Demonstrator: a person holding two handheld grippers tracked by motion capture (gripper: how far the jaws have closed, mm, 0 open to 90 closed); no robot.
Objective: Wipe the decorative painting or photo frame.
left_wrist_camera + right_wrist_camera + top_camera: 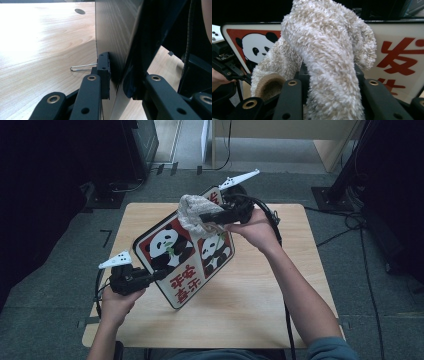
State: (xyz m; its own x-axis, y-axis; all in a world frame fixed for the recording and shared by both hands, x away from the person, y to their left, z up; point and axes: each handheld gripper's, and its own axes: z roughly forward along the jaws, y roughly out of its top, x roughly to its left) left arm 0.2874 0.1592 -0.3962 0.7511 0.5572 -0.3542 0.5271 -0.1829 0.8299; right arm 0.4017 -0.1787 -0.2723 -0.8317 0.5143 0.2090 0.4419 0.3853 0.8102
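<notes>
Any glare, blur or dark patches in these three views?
High view: sharp, dim surroundings, evenly lit table. Left gripper view: strong glare washes out the tabletop at upper left; panda board dark in shadow. Right gripper view: fluffy cloth close, slightly soft, background black.

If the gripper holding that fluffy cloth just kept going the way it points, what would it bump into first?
Probably the panda board: the right gripper, shut on the fluffy cloth, faces the board's printed front, though the gap between them is hard to judge.

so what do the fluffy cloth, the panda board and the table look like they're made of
Fluffy cloth: looks like soft plush or fleece in cream, its pile shaggy and matte.
Panda board: seems a stiff, flat panel with a smooth printed face in red, white and black and a dark edge; its core cannot be told.
Table: light wood or wood-look laminate, with visible grain and a soft sheen.
</notes>
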